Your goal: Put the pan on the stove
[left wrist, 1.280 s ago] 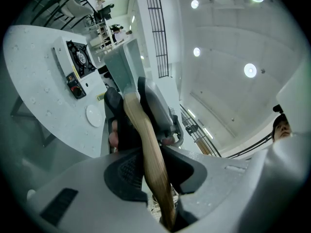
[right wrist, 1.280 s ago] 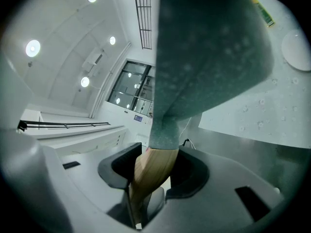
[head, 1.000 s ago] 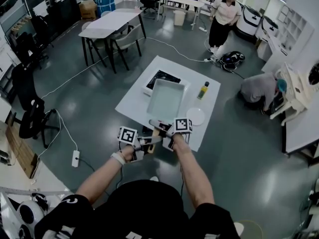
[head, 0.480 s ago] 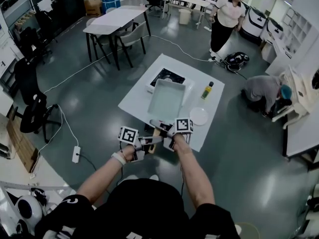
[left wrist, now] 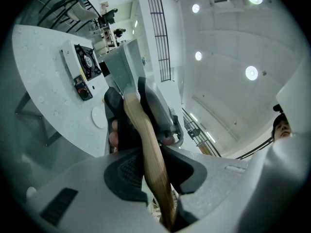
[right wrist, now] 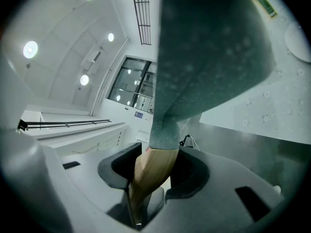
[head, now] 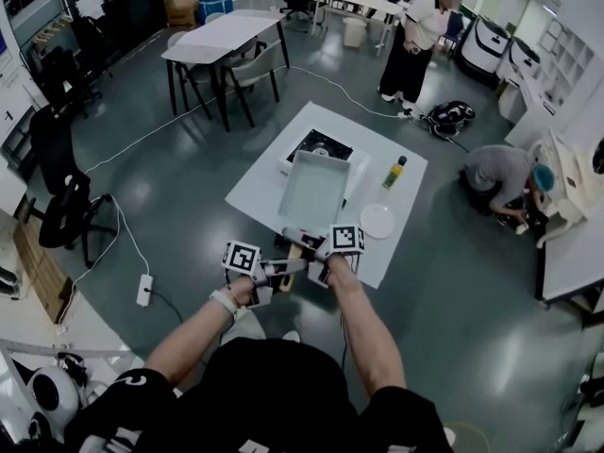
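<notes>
Left tongs [left wrist: 153, 171]: closed on the wooden handle [left wrist: 141, 130], towards its free end
Right tongs [right wrist: 154, 171]: closed on the same handle, further along, just where it joins the pan body
Pan [head: 314, 187]: grey, rectangular, held out over the white tabletop [head: 260, 192] and clear of it; underside seen in the right gripper view
Stove [head: 316, 145]: black-topped, at the far side of the tabletop; near edge covered by the pan in the head view; contact cannot be told
Bottle [head: 394, 172]: upright, right of the pan
Plate [head: 377, 221]: white, round, laid flat near the bottle
</notes>
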Tool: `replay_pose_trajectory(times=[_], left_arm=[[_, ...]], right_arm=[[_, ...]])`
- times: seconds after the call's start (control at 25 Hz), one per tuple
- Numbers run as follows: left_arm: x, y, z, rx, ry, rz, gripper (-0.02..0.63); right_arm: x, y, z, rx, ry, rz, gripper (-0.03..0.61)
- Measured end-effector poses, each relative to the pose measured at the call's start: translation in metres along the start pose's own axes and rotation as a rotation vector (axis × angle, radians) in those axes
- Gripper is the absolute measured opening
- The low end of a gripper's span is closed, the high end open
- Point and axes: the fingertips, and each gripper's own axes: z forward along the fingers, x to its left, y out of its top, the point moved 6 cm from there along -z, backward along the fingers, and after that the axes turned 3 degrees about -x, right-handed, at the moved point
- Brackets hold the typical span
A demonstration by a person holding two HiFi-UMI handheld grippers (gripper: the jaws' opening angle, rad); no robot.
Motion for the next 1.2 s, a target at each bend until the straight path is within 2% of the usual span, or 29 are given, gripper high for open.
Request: replay_pose_trajectory(times=[0.4, 0.64, 0.88, 1.04, 1.2], left_arm=[[0.012, 0.022, 0.000, 0.031, -0.036, -0.023, 0.087], [0.019, 0.053, 0.004, 0.065, -0.065, -0.017, 0.087], [0.036, 0.085, 0.007, 0.111, -0.032, -0.001, 0.087], [0.045, 0.104, 0.010, 0.139, -0.053, -0.008, 0.087], [0.050, 0.123, 0.017, 0.165, -0.080, -0.012, 0.087]], right_arm=[[-0.014, 0.017, 0.012, -0.026, -0.028, 0.004, 0.144], [-0.020, 0.043, 0.022, -0.059, -0.043, 0.008, 0.144], [-0.031, 0.073, 0.031, -0.097, -0.052, -0.006, 0.144], [-0.039, 0.089, 0.040, -0.121, -0.040, 0.000, 0.144], [-0.045, 0.106, 0.042, -0.146, -0.067, 0.007, 0.144]])
